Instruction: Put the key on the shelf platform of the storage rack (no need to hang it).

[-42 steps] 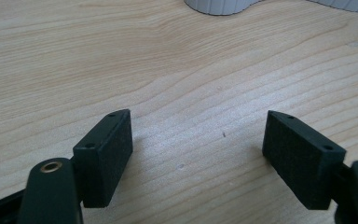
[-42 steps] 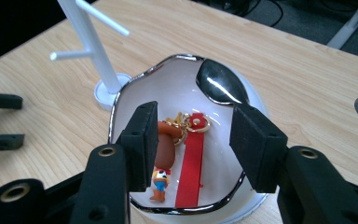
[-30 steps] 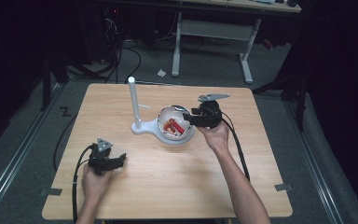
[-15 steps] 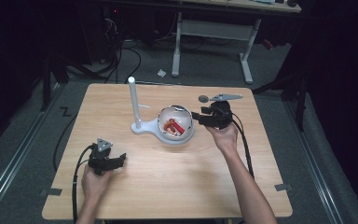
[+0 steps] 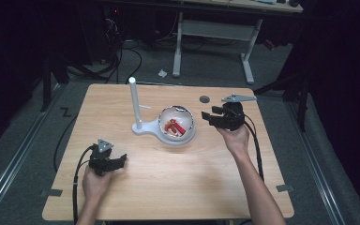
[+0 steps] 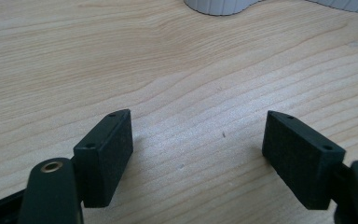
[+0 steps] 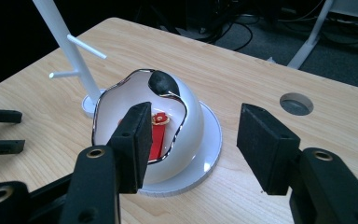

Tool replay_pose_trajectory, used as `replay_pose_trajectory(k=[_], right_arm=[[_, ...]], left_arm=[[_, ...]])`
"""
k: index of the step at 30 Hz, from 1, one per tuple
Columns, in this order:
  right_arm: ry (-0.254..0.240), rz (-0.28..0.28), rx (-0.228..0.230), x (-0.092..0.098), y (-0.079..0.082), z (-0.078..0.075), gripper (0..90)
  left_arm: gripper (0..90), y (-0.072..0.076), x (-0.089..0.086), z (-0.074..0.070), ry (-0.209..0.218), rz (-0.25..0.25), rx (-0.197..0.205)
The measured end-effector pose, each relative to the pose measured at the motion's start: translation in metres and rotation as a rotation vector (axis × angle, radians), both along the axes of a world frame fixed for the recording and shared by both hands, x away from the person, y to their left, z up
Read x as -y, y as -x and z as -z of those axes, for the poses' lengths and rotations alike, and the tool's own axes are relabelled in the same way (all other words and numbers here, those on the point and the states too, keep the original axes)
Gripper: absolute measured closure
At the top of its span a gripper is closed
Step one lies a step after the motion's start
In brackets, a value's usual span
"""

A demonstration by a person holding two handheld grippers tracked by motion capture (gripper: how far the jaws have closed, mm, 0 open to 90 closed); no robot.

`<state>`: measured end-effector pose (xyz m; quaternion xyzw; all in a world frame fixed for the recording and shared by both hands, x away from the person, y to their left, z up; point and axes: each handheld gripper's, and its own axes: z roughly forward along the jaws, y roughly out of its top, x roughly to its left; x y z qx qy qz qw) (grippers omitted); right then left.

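A white bowl (image 5: 190, 123) with a wavy silver rim sits on a round white base (image 7: 210, 140), joined to a white post (image 5: 133, 101) with short pegs. Inside the bowl lies a red strap (image 5: 176, 127) with a gold flower piece (image 7: 160, 119). My right gripper (image 5: 207, 117) hovers just right of the bowl, pointing at it. Its jaws have just been opening and stand open with nothing between them (image 7: 193, 140). My left gripper (image 5: 121, 160) rests low over the wood near the front left, open and empty (image 6: 198, 144).
A round grommet hole (image 5: 205, 99) lies behind the right gripper. The wooden table (image 5: 183, 187) has bare room across its front and left. In the right gripper view the left gripper's fingertips (image 7: 2, 115) show at the far left. Desk legs and cables stand beyond the table.
My right gripper has drawn back to the right, from over the bowl to beside it, and its jaws have widened. The left gripper has stayed put.
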<state>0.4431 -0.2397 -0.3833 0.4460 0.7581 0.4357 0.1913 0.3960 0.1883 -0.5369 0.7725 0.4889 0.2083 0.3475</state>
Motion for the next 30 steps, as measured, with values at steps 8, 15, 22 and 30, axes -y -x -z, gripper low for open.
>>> replay_pose_trajectory(k=[8,15,22,30], right_arm=[[-0.006,0.005,0.006,0.008,0.007,-0.005,45.5],[-0.022,0.016,0.021,0.020,0.014,-0.005,45.6],[-0.029,0.042,0.018,0.034,0.021,-0.005,45.7],[-0.029,0.050,0.023,0.044,0.030,-0.007,46.3]], left_arm=[[24.9,0.000,0.000,0.000,0.000,0.000,0.000],[24.8,0.000,0.000,0.000,-0.001,0.000,0.000],[24.9,0.000,0.000,0.000,-0.002,0.000,0.000],[24.9,0.000,0.000,0.000,-0.001,0.000,0.000]])
